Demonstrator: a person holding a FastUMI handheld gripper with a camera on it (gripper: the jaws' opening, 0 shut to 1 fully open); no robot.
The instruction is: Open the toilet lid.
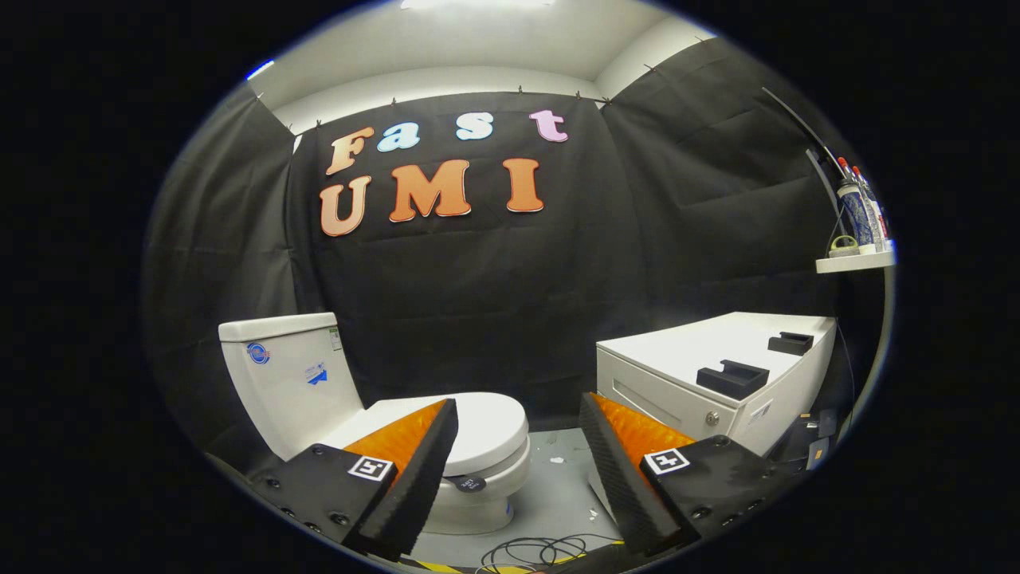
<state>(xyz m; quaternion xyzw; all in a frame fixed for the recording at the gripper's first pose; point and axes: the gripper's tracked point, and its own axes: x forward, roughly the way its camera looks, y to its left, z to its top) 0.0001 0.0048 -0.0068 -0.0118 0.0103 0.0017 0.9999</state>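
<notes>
Black cloth walls the booth; the toilet lid (486, 422) lies shut, ahead and left of the gripper (518, 478). Its jaws gape wide, holding nothing; the lid's front rim faces them

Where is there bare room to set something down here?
The white cabinet top is bare toward the toilet; two black holders crowd its far side. The closed toilet lid is bare. Floor cables lie ahead of the open gripper. The shelf is crowded.
</notes>
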